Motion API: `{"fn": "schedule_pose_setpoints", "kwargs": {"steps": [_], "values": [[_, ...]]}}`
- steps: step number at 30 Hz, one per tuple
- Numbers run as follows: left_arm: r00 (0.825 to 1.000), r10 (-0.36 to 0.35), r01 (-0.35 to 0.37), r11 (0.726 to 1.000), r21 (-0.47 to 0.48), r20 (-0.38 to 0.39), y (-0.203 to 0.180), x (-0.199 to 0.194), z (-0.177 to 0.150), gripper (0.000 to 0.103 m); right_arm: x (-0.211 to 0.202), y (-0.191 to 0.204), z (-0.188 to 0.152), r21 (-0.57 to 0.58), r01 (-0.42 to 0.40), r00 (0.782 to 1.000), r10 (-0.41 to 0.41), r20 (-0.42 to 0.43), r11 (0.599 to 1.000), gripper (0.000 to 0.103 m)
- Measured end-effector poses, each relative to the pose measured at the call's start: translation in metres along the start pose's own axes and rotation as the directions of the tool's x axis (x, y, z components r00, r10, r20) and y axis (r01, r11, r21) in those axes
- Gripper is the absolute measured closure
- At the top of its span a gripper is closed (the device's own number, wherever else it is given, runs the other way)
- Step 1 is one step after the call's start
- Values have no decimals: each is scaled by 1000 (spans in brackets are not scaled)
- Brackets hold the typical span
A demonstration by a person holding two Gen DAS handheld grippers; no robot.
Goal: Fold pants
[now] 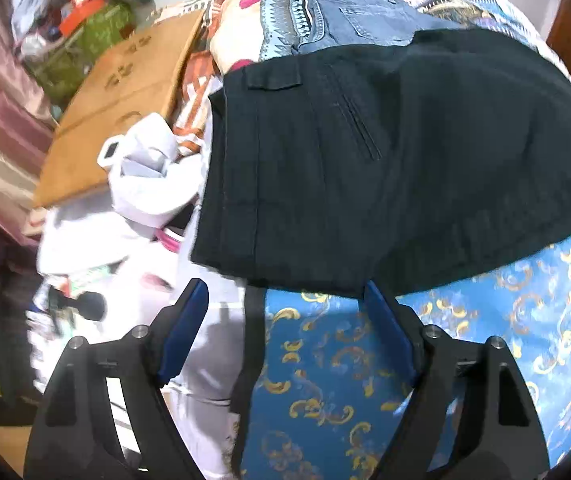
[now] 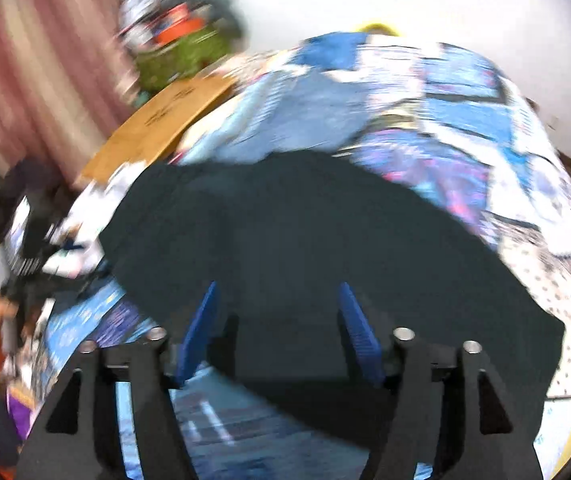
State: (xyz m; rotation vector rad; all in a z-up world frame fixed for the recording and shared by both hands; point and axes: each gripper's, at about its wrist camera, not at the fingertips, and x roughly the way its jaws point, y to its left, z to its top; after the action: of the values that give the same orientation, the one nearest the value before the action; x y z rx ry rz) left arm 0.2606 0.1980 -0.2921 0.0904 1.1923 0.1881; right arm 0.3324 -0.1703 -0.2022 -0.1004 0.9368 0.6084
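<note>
The black pants (image 1: 385,168) lay folded into a compact stack on the patterned bedspread (image 1: 485,340), filling the centre and right of the left wrist view. A belt loop and a welt pocket faced up, so the seat/waist section was the top layer, probably placed there to keep the bundle flat. A pair of jeans (image 1: 349,20) lay behind it, at the upper centre of the frame.

The left gripper (image 1: 285,300) stood at lower centre with jaws spread wide, holding nothing. Its tips were just beside the near edge of the stack, approx. level with it. A thin black strip hung down between the jaws; whether it belonged to the pants could not be told.

The right gripper (image 2: 277,304) was also spread wide and empty, fingers over the near part of the dark fabric (image 2: 305,240). That view was motion-blurred, so contact could not be confirmed.

A cardboard box (image 1: 125,100) sat at the upper left. It carried dark print, not legible. No brand or label was readable elsewhere.
</note>
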Motion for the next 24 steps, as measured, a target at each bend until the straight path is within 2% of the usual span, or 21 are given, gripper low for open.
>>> {"fn": "schedule_pose_setpoints", "kwargs": {"steps": [2, 6, 10, 13, 16, 18, 19, 21, 24], "values": [[1000, 18, -18, 1000, 8, 19, -2, -10, 4, 23, 5, -30, 0, 85, 50, 999, -50, -7, 995, 38], [998, 7, -4, 999, -50, 62, -2, -31, 21, 23, 17, -76, -20, 229, 57, 997, -42, -71, 972, 38], [992, 6, 2, 998, -64, 128, -15, -51, 45, 23, 4, -75, -48, 188, 70, 996, -59, -63, 980, 38], [986, -27, 32, 999, -29, 164, -37, -65, 67, 22, -18, -75, -63, 183, 33, 999, -27, -34, 983, 38], [977, -75, 67, 997, 46, 199, -73, -76, 85, 19, -44, -86, -83, 231, 21, 1000, -23, 6, 973, 38], [972, -102, 85, 992, 89, 214, -95, -82, 92, 15, -57, -95, -96, 282, -36, 999, 25, 41, 959, 37], [969, -122, 99, 988, 116, 215, -109, -84, 96, 15, -63, -100, -102, 315, -24, 999, 10, 46, 949, 36], [966, -153, 123, 981, 152, 207, -130, -83, 103, 15, -69, -111, -113, 337, 50, 997, -65, 35, 940, 35], [966, -186, 148, 968, 203, 181, -162, -77, 112, 15, -72, -130, -128, 392, 78, 995, -95, 22, 917, 35]]}}
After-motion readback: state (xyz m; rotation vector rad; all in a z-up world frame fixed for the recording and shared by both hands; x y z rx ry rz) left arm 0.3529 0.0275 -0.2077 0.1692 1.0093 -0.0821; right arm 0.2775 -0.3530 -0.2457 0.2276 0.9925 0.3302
